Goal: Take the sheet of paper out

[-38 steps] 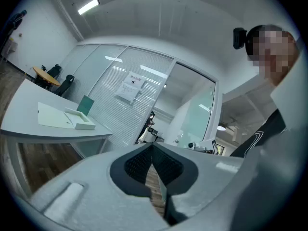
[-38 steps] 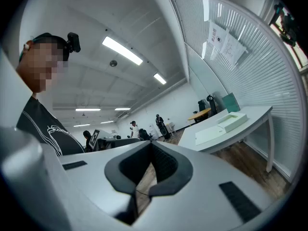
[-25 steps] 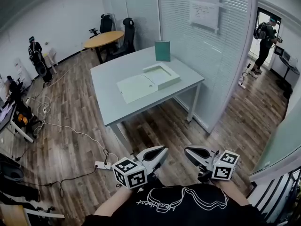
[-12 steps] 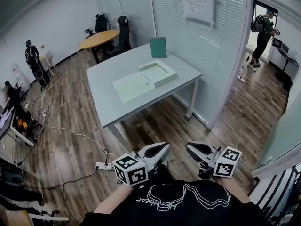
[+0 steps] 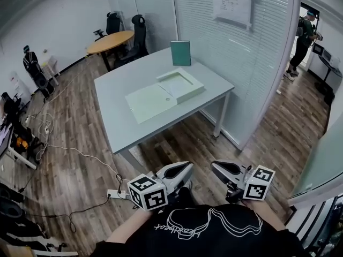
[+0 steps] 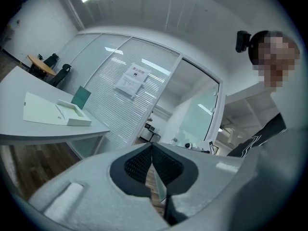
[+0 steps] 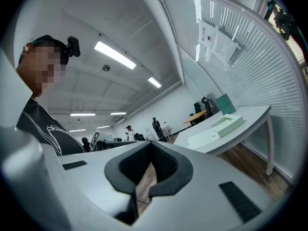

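Note:
An open pale box file (image 5: pixel 163 92) lies on the grey table (image 5: pixel 118 116); its flat lid is spread to the left and its shallow tray (image 5: pixel 181 84) sits to the right. Whether a sheet lies in the tray I cannot make out. My left gripper (image 5: pixel 185 170) and right gripper (image 5: pixel 217 169) are held side by side close to my chest, well short of the table, both shut and holding nothing. The file also shows far off in the left gripper view (image 6: pixel 55 112) and in the right gripper view (image 7: pixel 216 129), beyond the closed tips (image 6: pixel 152 146) (image 7: pixel 152 143).
A green book (image 5: pixel 180 53) stands upright at the table's far edge. A glass partition with blinds (image 5: pixel 241 63) runs along the table's right side. A power strip with cables (image 5: pixel 113 194) lies on the wood floor at left. A round table (image 5: pixel 110 40) and people stand farther off.
The table and the box file have come nearer and shifted a little left in the head view as I walk toward them. Both grippers stay shut in the same spot before my chest.

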A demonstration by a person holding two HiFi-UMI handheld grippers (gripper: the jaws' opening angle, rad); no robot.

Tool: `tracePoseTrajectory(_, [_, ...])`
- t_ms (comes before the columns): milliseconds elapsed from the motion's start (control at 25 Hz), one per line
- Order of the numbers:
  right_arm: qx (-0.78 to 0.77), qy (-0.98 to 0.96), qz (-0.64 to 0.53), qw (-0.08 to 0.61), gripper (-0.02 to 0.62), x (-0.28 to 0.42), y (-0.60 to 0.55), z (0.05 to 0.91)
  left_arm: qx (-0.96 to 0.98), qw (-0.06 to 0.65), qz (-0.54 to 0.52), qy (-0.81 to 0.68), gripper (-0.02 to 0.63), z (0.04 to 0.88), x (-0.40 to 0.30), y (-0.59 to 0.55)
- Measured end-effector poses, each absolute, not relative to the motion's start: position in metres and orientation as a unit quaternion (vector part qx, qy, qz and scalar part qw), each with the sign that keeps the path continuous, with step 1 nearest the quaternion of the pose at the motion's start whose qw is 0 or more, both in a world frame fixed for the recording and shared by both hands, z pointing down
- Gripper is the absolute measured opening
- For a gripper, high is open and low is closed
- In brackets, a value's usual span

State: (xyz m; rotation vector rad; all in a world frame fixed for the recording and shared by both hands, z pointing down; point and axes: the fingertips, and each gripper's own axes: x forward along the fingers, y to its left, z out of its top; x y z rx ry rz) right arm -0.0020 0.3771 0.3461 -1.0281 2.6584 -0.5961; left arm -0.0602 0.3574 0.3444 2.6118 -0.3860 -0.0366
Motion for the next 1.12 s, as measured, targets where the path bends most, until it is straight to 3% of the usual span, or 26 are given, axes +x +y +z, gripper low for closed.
tracePoseTrajectory(720, [-0.369,0.881,-0.273,0.111,0.009,0.009,0.085,0.379,0.925,0.348,0.019,-0.15,0.014,0.395,-0.056,0.061])
tracePoseTrajectory(1120, [-0.375,0.878,-0.275,0.113,0.009,0.013,-0.02,0.376,0.921,0.363,-0.003,-0.139,0.014,0.39,-0.052,-0.043])
